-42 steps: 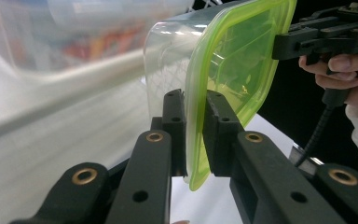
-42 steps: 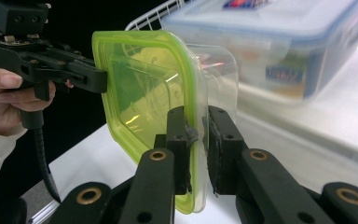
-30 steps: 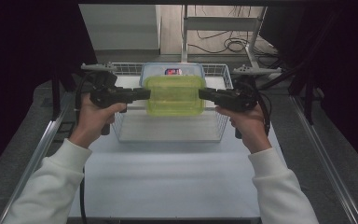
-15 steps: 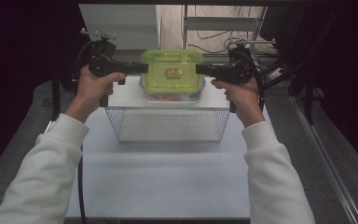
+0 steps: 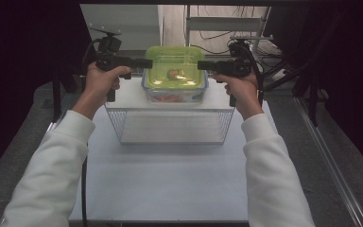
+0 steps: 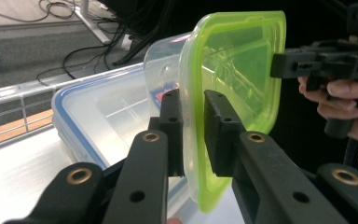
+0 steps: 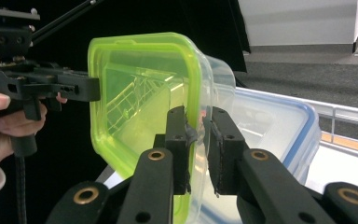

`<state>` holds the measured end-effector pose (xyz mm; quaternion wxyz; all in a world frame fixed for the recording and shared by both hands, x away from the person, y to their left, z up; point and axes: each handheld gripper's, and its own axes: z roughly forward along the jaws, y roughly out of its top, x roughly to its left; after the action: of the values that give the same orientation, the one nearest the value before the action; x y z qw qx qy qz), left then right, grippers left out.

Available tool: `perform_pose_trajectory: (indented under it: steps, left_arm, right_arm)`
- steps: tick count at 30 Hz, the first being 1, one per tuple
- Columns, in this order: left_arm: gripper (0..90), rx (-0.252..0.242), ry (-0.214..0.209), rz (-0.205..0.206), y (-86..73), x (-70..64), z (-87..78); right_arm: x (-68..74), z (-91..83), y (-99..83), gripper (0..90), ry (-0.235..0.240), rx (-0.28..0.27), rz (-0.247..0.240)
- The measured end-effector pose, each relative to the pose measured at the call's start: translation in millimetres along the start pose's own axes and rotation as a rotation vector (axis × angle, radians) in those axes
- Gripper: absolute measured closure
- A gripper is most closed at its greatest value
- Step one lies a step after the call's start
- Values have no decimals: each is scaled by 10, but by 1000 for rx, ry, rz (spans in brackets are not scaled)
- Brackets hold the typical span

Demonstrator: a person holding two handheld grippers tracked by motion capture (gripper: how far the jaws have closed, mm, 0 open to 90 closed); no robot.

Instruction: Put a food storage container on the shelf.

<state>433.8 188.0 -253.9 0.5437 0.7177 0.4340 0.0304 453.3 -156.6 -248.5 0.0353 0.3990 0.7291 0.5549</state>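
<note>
I have the clear plastic container (image 5: 175, 87) pinched by its lime-green lid (image 5: 175, 67) from 2 sides. My left gripper (image 5: 139, 63) clamps the lid's left rim; in the left gripper view the 2 black jaws close on the thin translucent edge (image 6: 193, 135), one pad on each face. My right gripper (image 5: 203, 65) grips the opposite rim the same way, its jaws squeezing the green edge (image 7: 196, 130) in the right gripper view.

The container is a rounded rectangle with soft corners, glossy and see-through, and something red shows through its wall from the high view. A small brownish patch sits at the middle of the lid. It is held at the far side of the wire basket (image 5: 172, 118), whose thin metal mesh walls stand on the pale table (image 5: 165, 179); from above I cannot tell whether its base touches anything.

A second container with a blue-rimmed clear lid (image 6: 98, 116) lies just behind it, flat and wider. My hands wrap the matte black pistol grips, white sleeves (image 5: 47, 170) behind them
</note>
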Motion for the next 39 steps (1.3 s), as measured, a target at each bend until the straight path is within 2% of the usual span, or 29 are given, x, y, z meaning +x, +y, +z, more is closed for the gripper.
perform_pose_trajectory:
  steps: [6,9,13,16,19,20,23,26,31,35,39]
  left_arm:
    - [758,-11,5,-38,42,74,81]
    - [739,-2,26,-49,52,97,129]
    - [694,-1,25,-79,49,157,177]
    - [669,5,16,-90,38,182,198]
    - [589,12,55,-80,32,197,224]
    - [569,9,62,-81,31,198,228]
    - [490,2,79,-79,31,200,244]
    - [520,-16,87,-79,34,206,264]
    - [500,-26,83,-99,41,243,299]
    - [394,-26,69,-83,37,206,288]
    - [301,-41,83,-66,31,145,233]
  right_arm:
    - [-81,93,44,761,-12,-15,27]
    - [-115,136,48,740,-17,-28,35]
    - [-137,208,36,679,-61,-28,22]
    - [-175,231,25,665,-64,-32,42]
    - [-192,256,11,631,-83,-27,44]
    - [-200,259,7,623,-76,-31,58]
    - [-204,262,-12,574,-90,-40,56]
    - [-198,252,-29,537,-94,-46,52]
    - [-211,231,-44,496,-78,-45,76]
    - [-211,194,-38,445,-78,-56,78]
    - [-211,165,-22,411,-61,-72,87]
